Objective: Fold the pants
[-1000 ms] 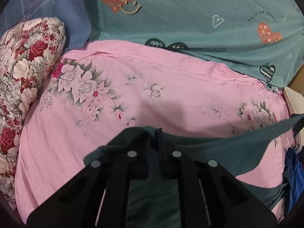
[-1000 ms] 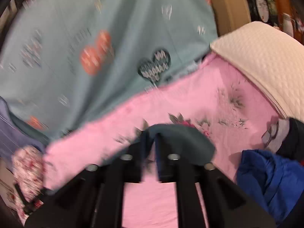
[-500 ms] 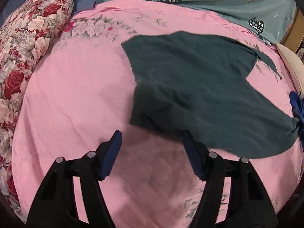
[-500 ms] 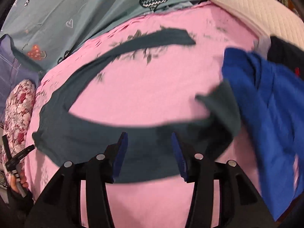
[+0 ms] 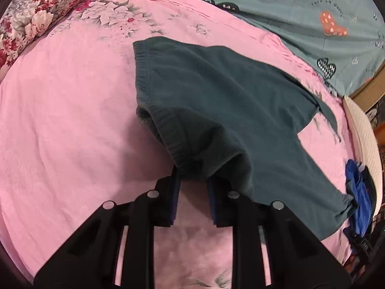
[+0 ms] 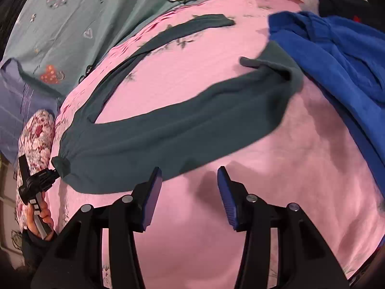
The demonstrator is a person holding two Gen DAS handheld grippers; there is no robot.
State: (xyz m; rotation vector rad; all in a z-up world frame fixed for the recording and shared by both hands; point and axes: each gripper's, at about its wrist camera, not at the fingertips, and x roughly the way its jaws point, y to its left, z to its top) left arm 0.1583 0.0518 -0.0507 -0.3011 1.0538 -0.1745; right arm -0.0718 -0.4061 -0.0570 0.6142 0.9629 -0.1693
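Observation:
Dark green pants point(image 5: 216, 101) lie spread on the pink floral bedsheet point(image 5: 60, 120), waistband to the left, legs running right. My left gripper point(image 5: 192, 178) is narrowed on the near corner of the elastic waistband, which bunches up between its pads. In the right wrist view the pants point(image 6: 168, 130) stretch across the bed, both legs apart, the near hem folded against a blue garment point(image 6: 336, 55). My right gripper point(image 6: 190, 175) is open and empty, just in front of the near leg's edge. The left gripper also shows in the right wrist view point(image 6: 56, 172), holding the waistband.
A red floral pillow point(image 5: 31, 16) lies at the far left. A teal heart-print cover point(image 5: 312, 12) runs along the far side. A cream quilted cushion point(image 5: 363, 144) and the blue garment point(image 5: 358, 200) with dark clothes sit at the right edge.
Both grippers let the pants drop onto the sheet and opened. Since then my left gripper has moved forward and closed on the waistband corner. The right stays open.

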